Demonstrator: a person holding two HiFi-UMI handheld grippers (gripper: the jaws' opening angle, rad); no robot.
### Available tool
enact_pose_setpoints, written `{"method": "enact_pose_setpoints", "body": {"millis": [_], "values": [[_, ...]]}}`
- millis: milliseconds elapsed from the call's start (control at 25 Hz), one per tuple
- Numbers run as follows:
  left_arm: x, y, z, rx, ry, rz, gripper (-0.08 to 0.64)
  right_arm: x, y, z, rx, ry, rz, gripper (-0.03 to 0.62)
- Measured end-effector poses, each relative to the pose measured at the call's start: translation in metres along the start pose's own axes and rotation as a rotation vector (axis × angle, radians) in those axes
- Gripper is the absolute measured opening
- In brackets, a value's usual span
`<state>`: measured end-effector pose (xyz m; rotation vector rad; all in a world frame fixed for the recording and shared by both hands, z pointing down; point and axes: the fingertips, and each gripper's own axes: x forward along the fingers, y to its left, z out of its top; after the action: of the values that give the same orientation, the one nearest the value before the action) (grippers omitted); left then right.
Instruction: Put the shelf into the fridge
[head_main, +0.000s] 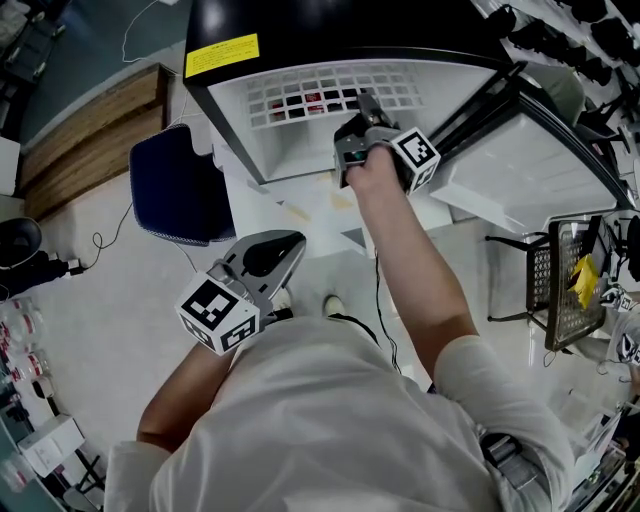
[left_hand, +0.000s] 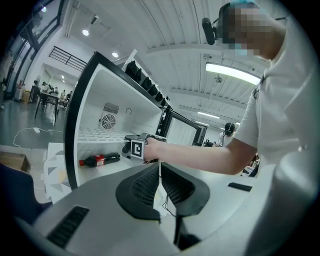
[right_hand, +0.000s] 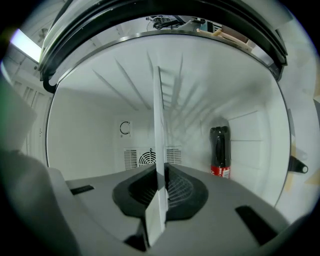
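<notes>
The white grid shelf (head_main: 300, 95) lies level inside the open fridge (head_main: 232, 115), about halfway up. My right gripper (head_main: 366, 104) reaches in and is shut on the shelf's front edge. In the right gripper view the shelf (right_hand: 159, 125) shows edge-on as a thin white strip clamped between the jaws of that gripper (right_hand: 160, 187). My left gripper (head_main: 290, 243) hangs back near my body, outside the fridge; in its own view the left gripper (left_hand: 160, 172) has its jaws together with nothing between them. That view also shows the shelf (left_hand: 97, 134) and the right gripper (left_hand: 137, 149).
A cola bottle (left_hand: 100, 160) lies on the fridge floor under the shelf, against a side wall (right_hand: 220, 150). A fan vent (right_hand: 147, 157) is in the back wall. The fridge door (head_main: 520, 165) stands open at right. A dark blue seat (head_main: 180, 185) is left of the fridge and a wire basket (head_main: 560, 285) at right.
</notes>
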<state>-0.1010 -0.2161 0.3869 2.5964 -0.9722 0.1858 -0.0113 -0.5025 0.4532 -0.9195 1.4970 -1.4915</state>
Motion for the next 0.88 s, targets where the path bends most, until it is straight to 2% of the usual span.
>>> {"method": "enact_pose_setpoints", "body": {"millis": [600,680,800,880], "values": [[0.003,-0.007,0.004,0.009,-0.021,0.019,0.026,-0.003,0.003,-0.002,-0.094,0.043,-0.006,0.041],[0.002,-0.011,0.004,0.012,-0.027,0.024,0.026,-0.007,0.007,-0.004,-0.113,0.057,0.002,0.054],[0.001,-0.017,0.004,0.015,-0.035,0.031,0.026,-0.018,0.012,-0.007,-0.143,0.087,0.005,0.112],[0.002,-0.022,0.004,0.015,-0.040,0.036,0.026,-0.027,0.011,-0.010,-0.175,0.112,-0.008,0.103]]}}
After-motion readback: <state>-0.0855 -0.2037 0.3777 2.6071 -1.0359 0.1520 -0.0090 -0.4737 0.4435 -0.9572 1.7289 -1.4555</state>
